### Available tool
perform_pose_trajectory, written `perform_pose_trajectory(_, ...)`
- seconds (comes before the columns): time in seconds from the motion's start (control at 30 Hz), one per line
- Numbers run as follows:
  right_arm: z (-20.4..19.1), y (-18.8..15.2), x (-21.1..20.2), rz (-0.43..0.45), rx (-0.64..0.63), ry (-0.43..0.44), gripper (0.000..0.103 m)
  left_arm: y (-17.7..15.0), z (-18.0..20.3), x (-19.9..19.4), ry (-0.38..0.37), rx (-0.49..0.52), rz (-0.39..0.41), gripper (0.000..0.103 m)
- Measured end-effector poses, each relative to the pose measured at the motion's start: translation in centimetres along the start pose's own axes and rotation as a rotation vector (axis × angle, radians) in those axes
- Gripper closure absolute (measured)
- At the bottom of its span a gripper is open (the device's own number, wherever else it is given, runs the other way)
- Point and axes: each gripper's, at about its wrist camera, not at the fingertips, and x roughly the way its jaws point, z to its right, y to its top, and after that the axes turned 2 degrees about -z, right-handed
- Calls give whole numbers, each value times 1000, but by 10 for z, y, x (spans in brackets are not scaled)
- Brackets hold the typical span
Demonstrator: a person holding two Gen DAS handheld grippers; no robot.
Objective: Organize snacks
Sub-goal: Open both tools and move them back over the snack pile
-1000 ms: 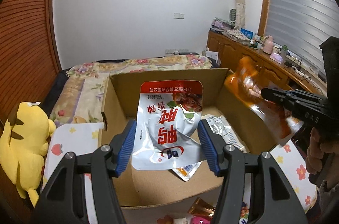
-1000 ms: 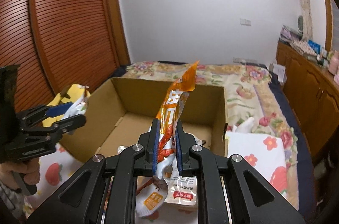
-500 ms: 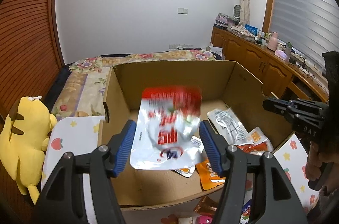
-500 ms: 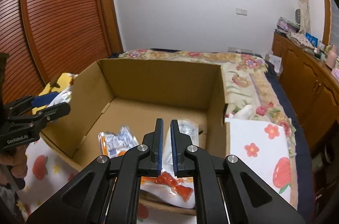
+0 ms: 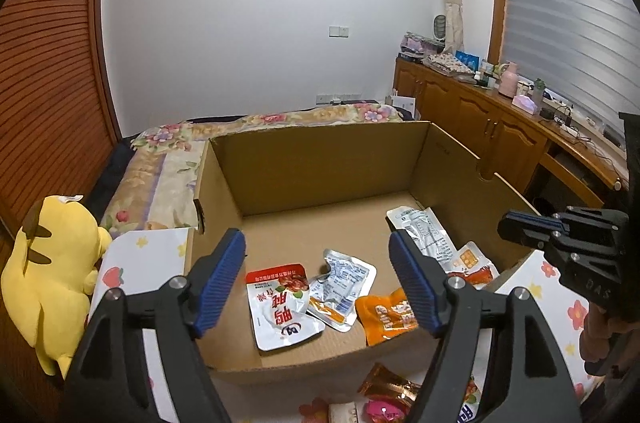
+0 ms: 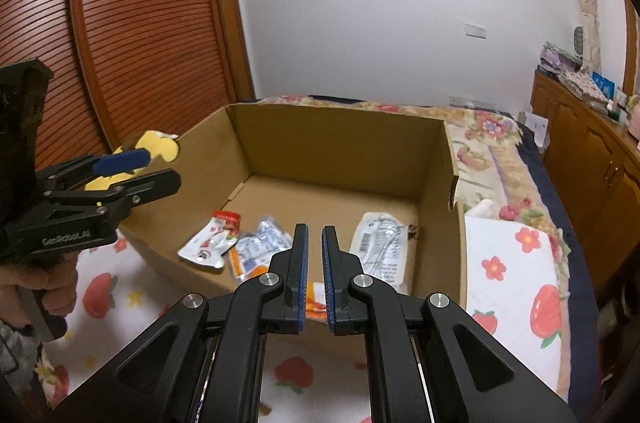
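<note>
Nearest, in front of the cardboard box [image 5: 320,159], a few snack packets [image 5: 384,389] are not yet put away; they lie on the flowered cloth [image 6: 512,263] just before the front wall of the box. They are probably the next things to take. Only their edges show, so the kind cannot be told.

The left gripper [image 5: 318,281] hangs above the front part of the box. Its jaws have just been opening, they stand wide, and nothing is between them. The right gripper [image 6: 312,277] is at the front right of the box, with its jaws almost together and empty.

On the floor of the box, close to the front wall, lies the white and red pouch [image 5: 280,303], flat, with a crumpled silver sachet [image 5: 340,283] touching it on the right. Right of that is the orange packet [image 5: 384,315]. Further back, along the right wall, is a long silver pouch [image 5: 424,235].

Such pouches look light, soft and slippery. It seems best to pinch one by its flat sealed edge, not by the filled middle. A packet lying flat on cloth is hard to get under, so a raised corner is the better place.
</note>
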Motion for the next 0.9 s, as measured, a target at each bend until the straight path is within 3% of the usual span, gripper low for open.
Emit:
perform_pose_trajectory(0.63, -23, -52, -44, 23, -19, 47, 90, -30, 19, -43, -24, 23, 52, 23)
perform_pose_trajectory(0.77, -26, -67, -49, 15, -21, 47, 86, -42, 21, -48, -10, 36, 69, 14)
perform_pose_trajectory(0.9, -29, -86, -50, -12, -28, 46, 82, -59, 23, -49, -1, 49, 69, 12)
